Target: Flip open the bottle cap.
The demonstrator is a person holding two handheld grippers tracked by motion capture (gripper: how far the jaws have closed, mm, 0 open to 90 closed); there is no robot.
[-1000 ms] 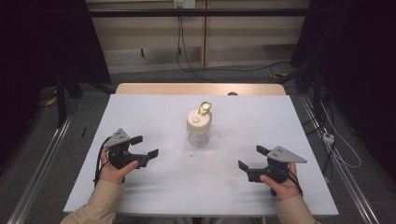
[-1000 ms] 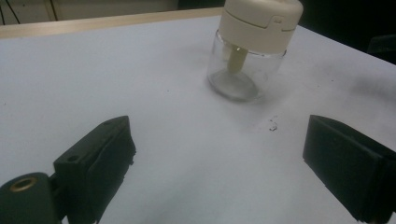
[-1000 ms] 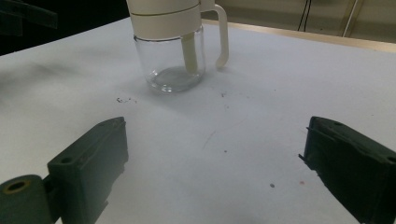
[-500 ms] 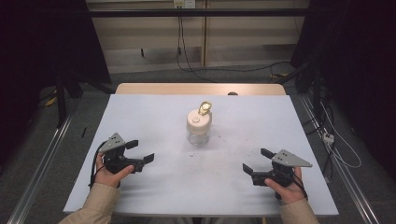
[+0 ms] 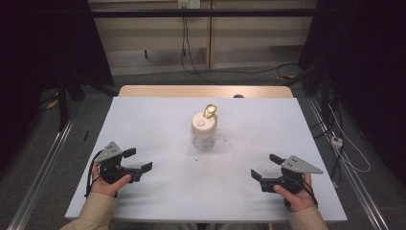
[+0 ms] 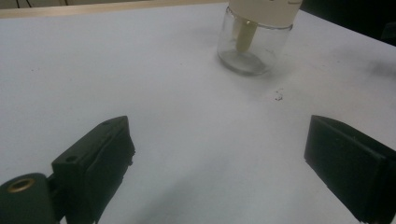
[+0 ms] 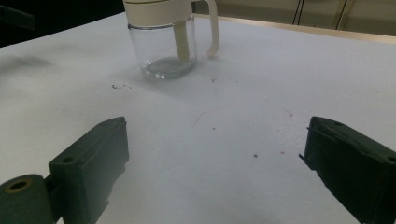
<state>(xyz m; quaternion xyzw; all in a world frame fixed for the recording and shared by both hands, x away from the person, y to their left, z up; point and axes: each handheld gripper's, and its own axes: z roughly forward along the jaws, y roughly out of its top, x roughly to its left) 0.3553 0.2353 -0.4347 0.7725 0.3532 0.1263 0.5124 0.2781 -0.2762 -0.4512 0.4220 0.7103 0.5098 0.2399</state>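
A clear glass jar (image 5: 204, 130) with a cream lid and a gold piece on top stands upright at the middle of the white table (image 5: 158, 120). In the left gripper view the jar (image 6: 251, 39) sits far ahead, a cream stem inside it. The right gripper view shows the jar (image 7: 164, 44) with a cream handle on its right side. My left gripper (image 5: 138, 160) rests near the table's front left, open, nothing between its jaws. My right gripper (image 5: 266, 166) is at the front right, open and empty too. Both point inward toward the jar.
Small dark specks (image 5: 197, 158) lie on the table in front of the jar. A wooden table edge (image 5: 206, 91) runs along the back. Cables (image 5: 335, 139) trail on the floor to the right. Metal rails (image 5: 43, 163) flank the table.
Both grippers have drawn back toward the front edge and slightly outward. The jar has not moved.
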